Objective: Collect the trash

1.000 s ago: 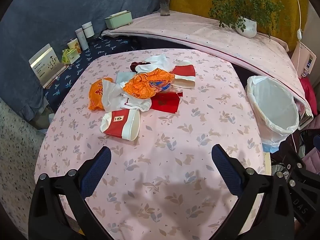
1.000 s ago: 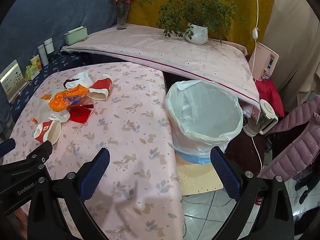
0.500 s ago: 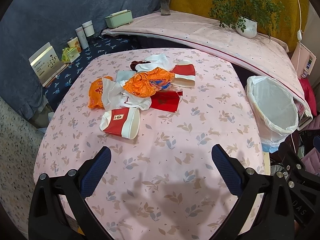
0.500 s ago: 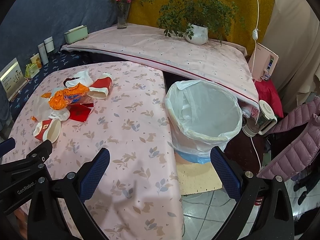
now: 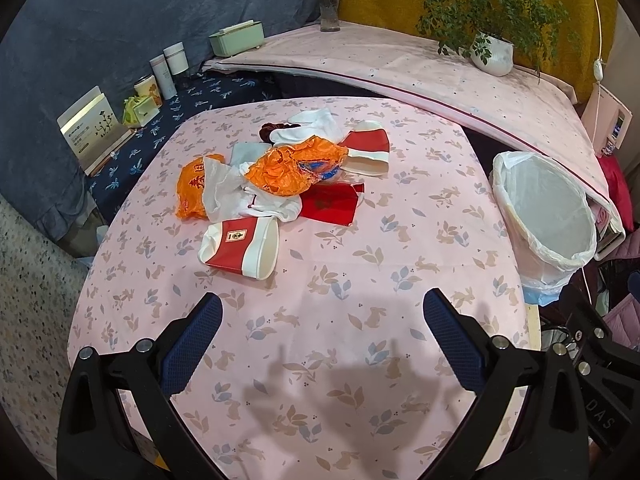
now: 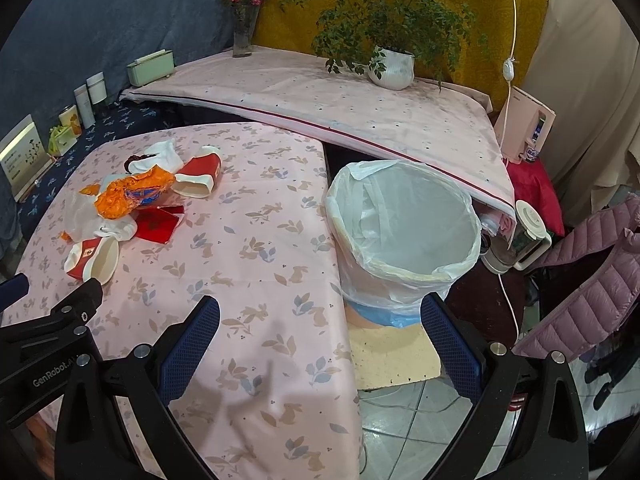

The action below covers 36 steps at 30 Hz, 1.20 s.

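A pile of trash lies on the pink floral table (image 5: 360, 360): a red-and-white paper cup (image 5: 240, 247) on its side, a second cup (image 5: 368, 148), an orange wrapper (image 5: 296, 166), white plastic (image 5: 240, 196) and a red packet (image 5: 330, 204). The pile also shows in the right wrist view, with the near cup (image 6: 94, 256) at far left. A bin with a white liner (image 6: 404, 232) stands off the table's right edge (image 5: 544, 216). My left gripper (image 5: 322, 344) is open and empty, hovering short of the near cup. My right gripper (image 6: 320, 344) is open and empty over the table's right edge.
A raised pink-covered shelf (image 6: 320, 100) runs behind, with a potted plant (image 6: 392, 66), a vase (image 6: 243, 36) and a green box (image 6: 151, 66). Jars and a card stand (image 5: 94, 128) sit on dark blue cloth at left. A pink jacket (image 6: 592, 280) lies at right.
Both grippers have drawn back and risen slightly, so the trash pile looks a little farther off. Nothing on the table has moved.
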Tool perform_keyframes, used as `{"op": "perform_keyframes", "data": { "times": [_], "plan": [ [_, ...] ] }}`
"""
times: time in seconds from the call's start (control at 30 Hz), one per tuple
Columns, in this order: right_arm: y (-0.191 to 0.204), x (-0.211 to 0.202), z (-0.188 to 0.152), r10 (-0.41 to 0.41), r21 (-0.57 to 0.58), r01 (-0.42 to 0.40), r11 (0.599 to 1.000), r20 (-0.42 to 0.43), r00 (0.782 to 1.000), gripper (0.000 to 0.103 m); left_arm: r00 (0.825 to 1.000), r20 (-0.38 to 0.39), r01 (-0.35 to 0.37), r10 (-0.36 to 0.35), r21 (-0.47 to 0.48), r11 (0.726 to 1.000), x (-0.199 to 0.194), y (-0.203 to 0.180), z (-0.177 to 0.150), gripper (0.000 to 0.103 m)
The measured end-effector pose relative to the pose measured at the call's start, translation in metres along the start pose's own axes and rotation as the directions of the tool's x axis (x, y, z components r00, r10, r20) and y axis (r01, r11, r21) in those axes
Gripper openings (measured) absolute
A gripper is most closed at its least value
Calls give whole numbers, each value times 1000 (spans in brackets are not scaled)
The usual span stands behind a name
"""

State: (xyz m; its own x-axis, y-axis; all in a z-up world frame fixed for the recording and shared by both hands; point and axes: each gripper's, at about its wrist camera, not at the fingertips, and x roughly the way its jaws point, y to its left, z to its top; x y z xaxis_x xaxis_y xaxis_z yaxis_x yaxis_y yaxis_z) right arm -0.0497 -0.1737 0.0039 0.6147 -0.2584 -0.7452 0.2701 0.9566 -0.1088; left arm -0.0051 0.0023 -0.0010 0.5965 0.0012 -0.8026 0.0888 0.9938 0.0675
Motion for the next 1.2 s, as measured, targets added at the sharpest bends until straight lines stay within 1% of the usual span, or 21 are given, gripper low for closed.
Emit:
{"op": "perform_keyframes", "data": {
  "times": [1.2],
  "plan": [
    [4,8,6,1,-13,-1,1000,-9,1000,96,1000,-14,-5,5,-4,1000,6,4,3,96]
  ]
}}
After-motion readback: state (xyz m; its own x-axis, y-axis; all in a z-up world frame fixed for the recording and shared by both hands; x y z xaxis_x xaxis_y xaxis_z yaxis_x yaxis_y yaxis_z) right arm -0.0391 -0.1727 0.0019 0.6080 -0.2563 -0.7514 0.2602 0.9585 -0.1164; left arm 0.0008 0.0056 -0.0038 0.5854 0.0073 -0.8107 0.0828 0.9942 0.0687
